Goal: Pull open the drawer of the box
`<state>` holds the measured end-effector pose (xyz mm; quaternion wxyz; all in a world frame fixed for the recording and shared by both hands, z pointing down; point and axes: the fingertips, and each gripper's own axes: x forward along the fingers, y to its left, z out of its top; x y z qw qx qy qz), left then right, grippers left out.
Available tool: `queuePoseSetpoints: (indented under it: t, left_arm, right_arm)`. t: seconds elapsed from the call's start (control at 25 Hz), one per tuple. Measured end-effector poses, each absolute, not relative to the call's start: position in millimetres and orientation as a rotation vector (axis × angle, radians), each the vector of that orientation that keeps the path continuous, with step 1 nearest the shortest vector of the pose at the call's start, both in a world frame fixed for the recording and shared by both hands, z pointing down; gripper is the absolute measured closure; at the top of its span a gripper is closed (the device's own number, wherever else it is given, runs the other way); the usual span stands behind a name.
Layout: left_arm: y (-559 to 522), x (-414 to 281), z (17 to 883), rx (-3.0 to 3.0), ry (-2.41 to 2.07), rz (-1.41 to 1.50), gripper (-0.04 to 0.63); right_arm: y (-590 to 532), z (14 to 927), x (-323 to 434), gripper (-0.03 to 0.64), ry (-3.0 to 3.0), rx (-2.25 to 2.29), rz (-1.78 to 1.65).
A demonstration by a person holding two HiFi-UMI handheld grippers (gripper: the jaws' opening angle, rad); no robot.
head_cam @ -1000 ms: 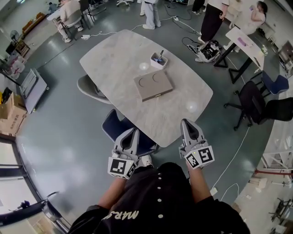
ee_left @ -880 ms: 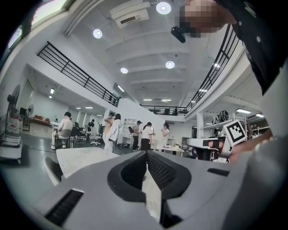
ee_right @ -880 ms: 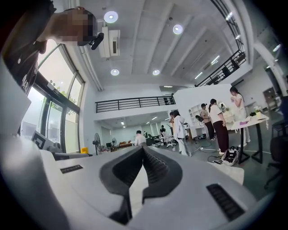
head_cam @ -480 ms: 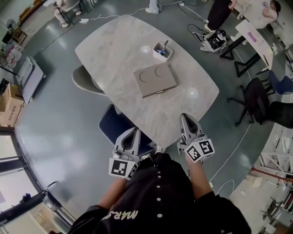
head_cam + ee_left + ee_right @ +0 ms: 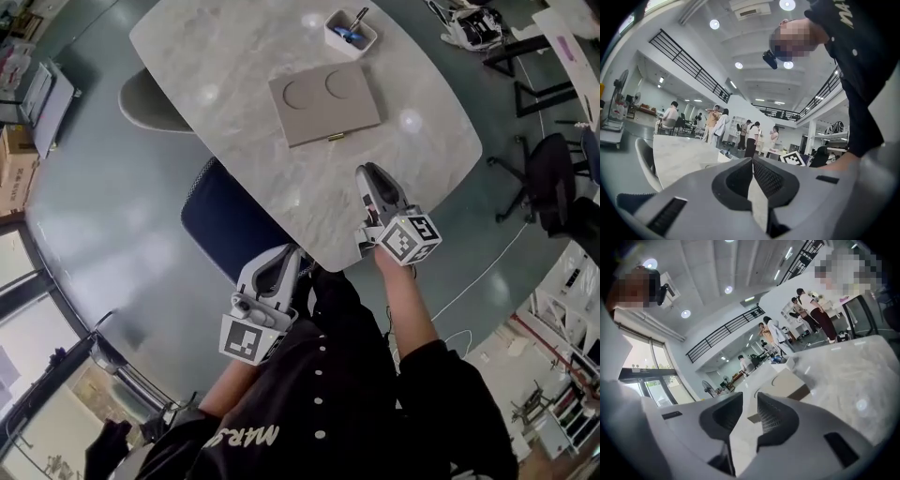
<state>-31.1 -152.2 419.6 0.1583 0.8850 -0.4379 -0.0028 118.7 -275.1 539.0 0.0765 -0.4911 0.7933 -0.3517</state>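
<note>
The flat tan box point(image 5: 323, 103) lies on the marble table point(image 5: 234, 56), with two round recesses in its lid and a small brass pull point(image 5: 334, 137) on the near edge. My right gripper point(image 5: 367, 171) hovers over the table's near part, a short way in front of the box, its jaws a narrow gap apart and holding nothing. In the right gripper view the box point(image 5: 787, 383) shows just beyond that gripper point(image 5: 748, 397). My left gripper point(image 5: 286, 253) hangs off the table's near edge, above a chair, shut and empty. Its jaw tips meet in the left gripper view point(image 5: 751, 161).
A white tray point(image 5: 351, 33) with pens stands behind the box. A dark blue chair point(image 5: 225, 225) is tucked at the near edge under my left gripper, and a grey chair point(image 5: 150, 98) sits at the table's left. Office chairs and desks stand at the right; people stand far off.
I have moved closer to the table. My right gripper has gone forward over the tabletop toward the box; the left one stays back off the edge.
</note>
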Motion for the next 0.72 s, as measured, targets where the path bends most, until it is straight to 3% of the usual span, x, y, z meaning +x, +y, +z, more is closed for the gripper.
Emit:
queuePoseSetpoints:
  t: [0.32,0.72]
  left_arm:
    - [-153.1,0.0,479.5,2.509,-1.142,0.025,0.578]
    - [-155.1,8.3,507.7,2.451,-1.139,0.041,0.578]
  right_arm:
    - [-327.5,649.2,105.6,0.535,2.264,-1.451,-1.388]
    - [-354.4,693.2,93.3,0.554,1.996,-1.388,-1.69]
